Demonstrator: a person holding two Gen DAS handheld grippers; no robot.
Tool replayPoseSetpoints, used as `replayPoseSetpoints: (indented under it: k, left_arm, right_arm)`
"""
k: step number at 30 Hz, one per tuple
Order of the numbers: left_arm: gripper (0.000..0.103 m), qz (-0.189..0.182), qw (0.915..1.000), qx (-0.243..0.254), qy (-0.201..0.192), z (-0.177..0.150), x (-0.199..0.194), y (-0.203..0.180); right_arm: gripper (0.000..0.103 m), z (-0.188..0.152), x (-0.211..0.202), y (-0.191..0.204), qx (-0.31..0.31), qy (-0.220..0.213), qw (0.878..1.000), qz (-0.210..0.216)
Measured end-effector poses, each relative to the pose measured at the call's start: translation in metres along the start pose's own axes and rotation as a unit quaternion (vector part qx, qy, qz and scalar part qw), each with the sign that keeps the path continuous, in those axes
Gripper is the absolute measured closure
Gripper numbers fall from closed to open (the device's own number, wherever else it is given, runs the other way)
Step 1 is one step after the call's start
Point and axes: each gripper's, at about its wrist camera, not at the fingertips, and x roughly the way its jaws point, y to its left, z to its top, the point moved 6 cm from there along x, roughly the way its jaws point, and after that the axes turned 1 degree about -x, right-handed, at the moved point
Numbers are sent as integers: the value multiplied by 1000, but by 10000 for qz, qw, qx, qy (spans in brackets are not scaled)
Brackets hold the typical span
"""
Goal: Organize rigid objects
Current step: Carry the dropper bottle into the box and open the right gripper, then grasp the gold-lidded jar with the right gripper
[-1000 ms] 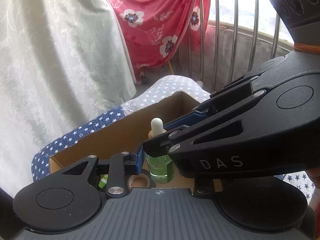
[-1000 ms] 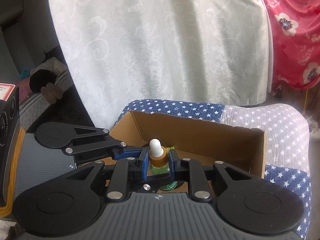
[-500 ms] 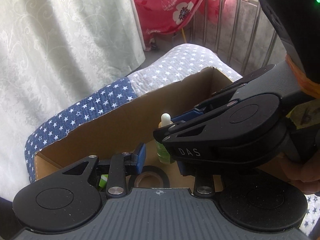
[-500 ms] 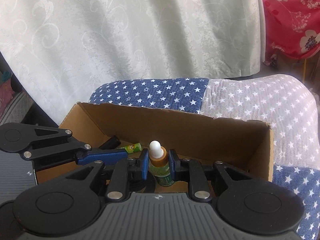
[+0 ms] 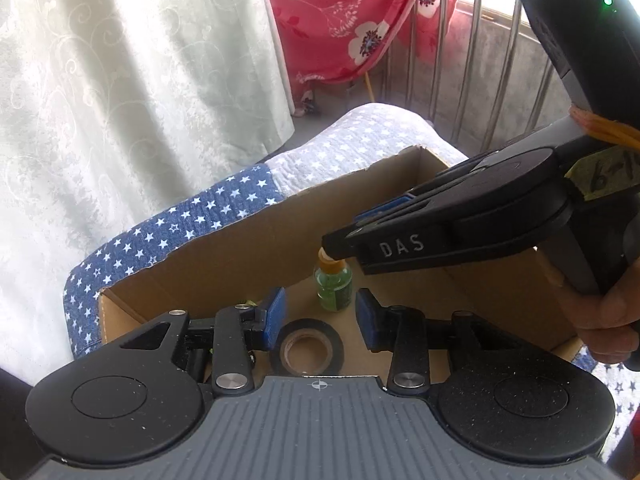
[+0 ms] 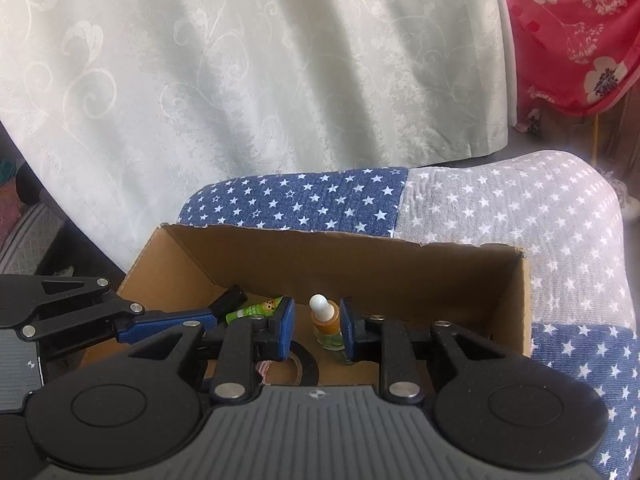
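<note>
A small green dropper bottle (image 6: pixel 326 322) with an orange collar and white bulb stands upright on the floor of a cardboard box (image 6: pixel 340 236). My right gripper (image 6: pixel 317 328) straddles it. Its jaws are opening: a gap shows at the left pad, while the right pad sits close against the bottle. In the left wrist view the same bottle (image 5: pixel 333 286) stands under the tip of the right gripper (image 5: pixel 348 236), which a hand holds. My left gripper (image 5: pixel 320 320) is opening too, with nothing gripped. A black tape roll (image 5: pixel 306 352) lies on the box floor below its fingers.
A green printed tube (image 6: pixel 256 310) and a black cylinder (image 6: pixel 230 298) lie at the box's left end. The box rests on a star-patterned cushion (image 6: pixel 480 208). A pale curtain (image 6: pixel 280 80) hangs behind it, with red floral cloth (image 5: pixel 352 20) and metal bars (image 5: pixel 472 60) to the right.
The right gripper came down into the box with the bottle, and its pads have spread off it. The left gripper's fingers have widened, and the tape roll has come into view.
</note>
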Motion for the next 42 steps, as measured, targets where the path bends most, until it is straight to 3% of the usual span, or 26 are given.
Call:
replayPoseSetpoints:
  k: [5,10,12,15,20,24,32,42]
  left_arm:
    - [60,-108,9996,-107,-231,-10,-37,1]
    - [53,-296,9980,-104,-555,-35,-80,-4]
    - [49,-373,9962,-7,-782,-54,-96,-7]
    - [45,-492,9937,-71,-1002,-89,-110,-11]
    - [43,-565,9910,-174,-1205,-143,-112,-27]
    - [41,-550,9902,-63,-1283,-173,-102,-47]
    - [41,-231,9906,105,-1342,-191,-60,-79]
    - [44,94,9924,-8,-1229,-189,-26,-73]
  right_arm:
    - [76,-6,-60,9,186,-550,9980,261]
    - [74,-44,-122,25,275,-1052,9921,621]
    - [59,-68,-136,34,231,-1172,9907,650]
    - [53,-110,-145,45,143,-1242,9901,636]
    - [53,-173,-132,52,361,-1166,9901,689]
    - [53,-199,-116,50,642,-1125,9890,720]
    - [53,-209,-81,42,978,-938,9872,846]
    - [54,-206,-49,27,1180,-669,9856,1014]
